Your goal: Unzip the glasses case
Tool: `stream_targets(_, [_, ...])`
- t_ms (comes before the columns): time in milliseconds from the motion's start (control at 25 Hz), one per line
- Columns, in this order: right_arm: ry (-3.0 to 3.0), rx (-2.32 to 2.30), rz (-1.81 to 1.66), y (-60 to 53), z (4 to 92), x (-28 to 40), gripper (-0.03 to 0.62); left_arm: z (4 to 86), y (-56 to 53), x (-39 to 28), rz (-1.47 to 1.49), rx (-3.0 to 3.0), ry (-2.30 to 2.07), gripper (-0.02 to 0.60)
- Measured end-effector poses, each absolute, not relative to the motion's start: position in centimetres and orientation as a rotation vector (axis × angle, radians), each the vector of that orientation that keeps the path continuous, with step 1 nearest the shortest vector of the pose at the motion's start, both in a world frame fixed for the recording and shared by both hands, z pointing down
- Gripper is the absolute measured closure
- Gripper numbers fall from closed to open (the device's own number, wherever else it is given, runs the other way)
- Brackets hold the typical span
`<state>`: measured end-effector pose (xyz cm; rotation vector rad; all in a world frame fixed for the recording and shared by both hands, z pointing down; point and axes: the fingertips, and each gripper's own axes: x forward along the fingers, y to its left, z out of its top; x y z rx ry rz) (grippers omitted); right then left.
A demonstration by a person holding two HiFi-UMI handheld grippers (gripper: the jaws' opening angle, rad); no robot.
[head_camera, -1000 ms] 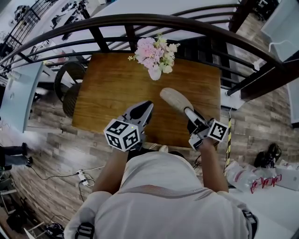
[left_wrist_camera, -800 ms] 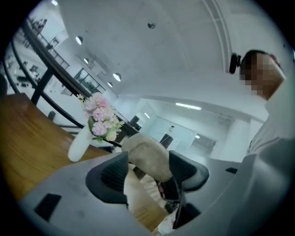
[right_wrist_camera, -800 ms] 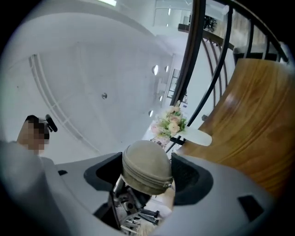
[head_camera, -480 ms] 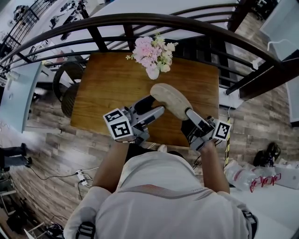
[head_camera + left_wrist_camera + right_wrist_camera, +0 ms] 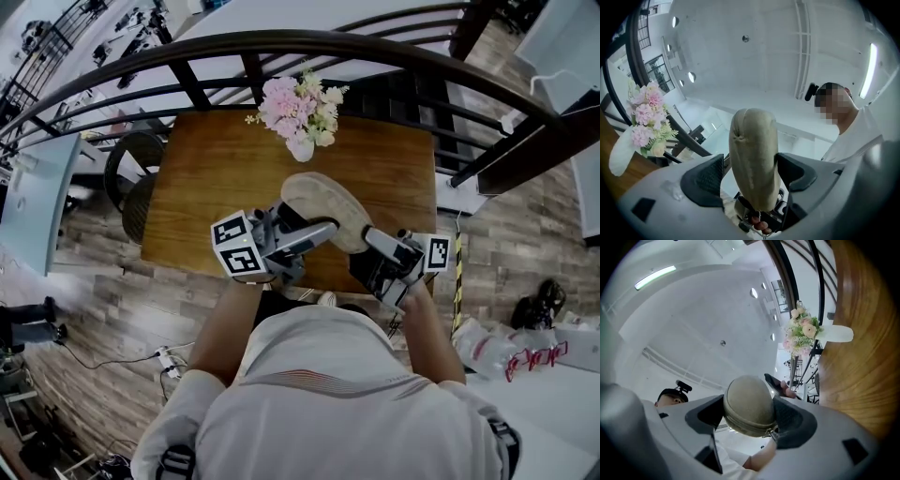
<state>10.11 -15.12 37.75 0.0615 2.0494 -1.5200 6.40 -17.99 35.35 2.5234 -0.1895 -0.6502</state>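
Note:
The beige oval glasses case [image 5: 317, 204] is held up above the wooden table [image 5: 202, 178]. My right gripper [image 5: 367, 246] is shut on its near end, both pads pressed on the case [image 5: 749, 404]. The metal zipper pull [image 5: 774, 432] hangs by the right pad. My left gripper [image 5: 314, 234] reaches in from the left, and its jaws have just been opening. In the left gripper view the case [image 5: 752, 154] stands upright between the spread pads with a thin gap at the left pad, so my left gripper [image 5: 751, 174] is open.
A white vase of pink flowers [image 5: 300, 111] stands at the table's far edge. A dark curved railing [image 5: 281, 42] runs behind the table, and a round chair [image 5: 131, 178] sits at its left. The floor below is wood planks.
Both grippers rose and tilted upward. The right one lifted the case off the table. The left gripper, shut and apart from the case before, now stands open around it.

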Motion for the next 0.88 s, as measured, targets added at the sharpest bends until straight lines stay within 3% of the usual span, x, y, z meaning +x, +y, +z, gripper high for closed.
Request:
stream_targets(560, [2.054,0.159,-1.616,-14.4,38.4,8.9,0.203,34.3,-16.9,7.6,-0.681,2.496,-0.07,0.253])
stream_targets(880, [2.261,-0.173,-1.307,-16.1,37.0,13.0,0.229,35.3,-20.2,5.5,-0.73,2.324,-0.253,0.253])
